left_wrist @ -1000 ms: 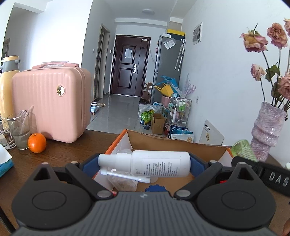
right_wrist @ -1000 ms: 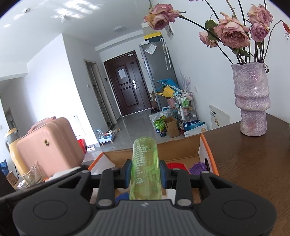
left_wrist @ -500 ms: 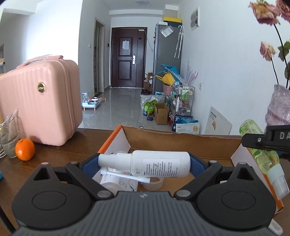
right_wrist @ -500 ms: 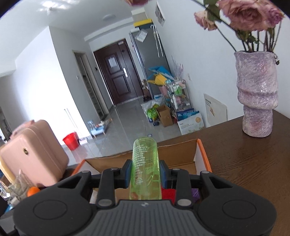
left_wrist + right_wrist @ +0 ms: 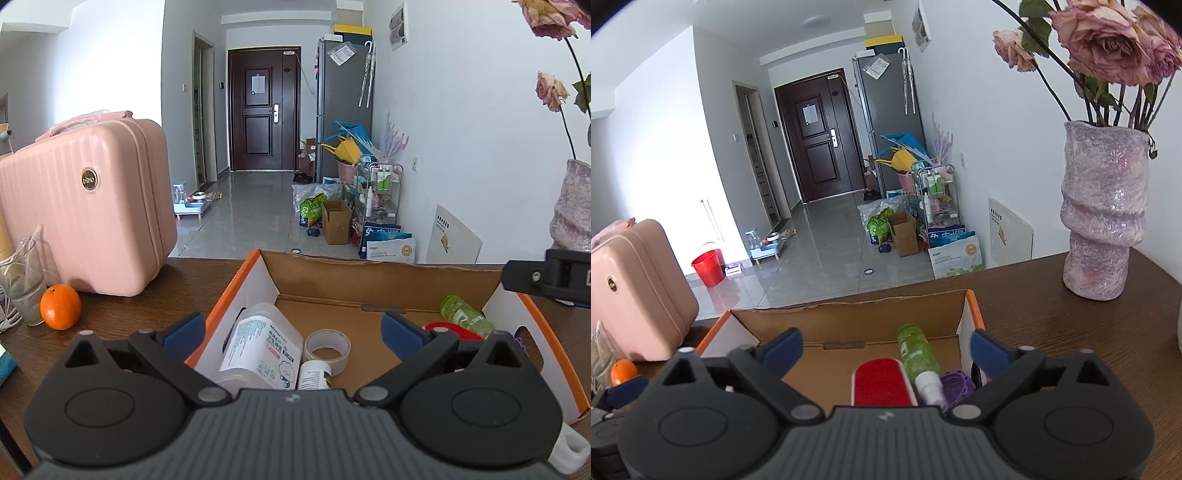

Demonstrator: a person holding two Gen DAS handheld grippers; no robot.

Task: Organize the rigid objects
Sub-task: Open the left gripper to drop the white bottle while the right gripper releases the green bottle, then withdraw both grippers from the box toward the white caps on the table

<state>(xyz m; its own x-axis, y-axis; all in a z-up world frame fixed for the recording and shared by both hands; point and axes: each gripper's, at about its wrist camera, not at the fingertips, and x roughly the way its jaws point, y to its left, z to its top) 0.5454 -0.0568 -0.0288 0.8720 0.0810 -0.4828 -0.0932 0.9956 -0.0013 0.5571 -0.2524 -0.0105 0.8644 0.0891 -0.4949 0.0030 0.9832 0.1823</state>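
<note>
An open cardboard box (image 5: 369,280) with orange edges sits on the dark wooden table. My left gripper (image 5: 293,326) is open and empty above its left half. Below it lie a white spray bottle (image 5: 314,374), a clear wipes tub (image 5: 258,347) and a tape roll (image 5: 327,349). My right gripper (image 5: 886,349) is open and empty above the box's right half (image 5: 849,317). The green bottle (image 5: 918,350) lies in the box beside a red brush (image 5: 882,382) and a purple item (image 5: 956,384). The green bottle also shows in the left wrist view (image 5: 465,315).
A pink suitcase (image 5: 88,206), an orange (image 5: 60,306) and a glass (image 5: 22,291) stand on the table left of the box. A purple vase (image 5: 1104,210) with dried roses stands to the right. The table's far edge drops to the hallway floor.
Both grippers opened. The white spray bottle dropped from the left gripper into the box, and the green bottle dropped from the right gripper into the box's right side.
</note>
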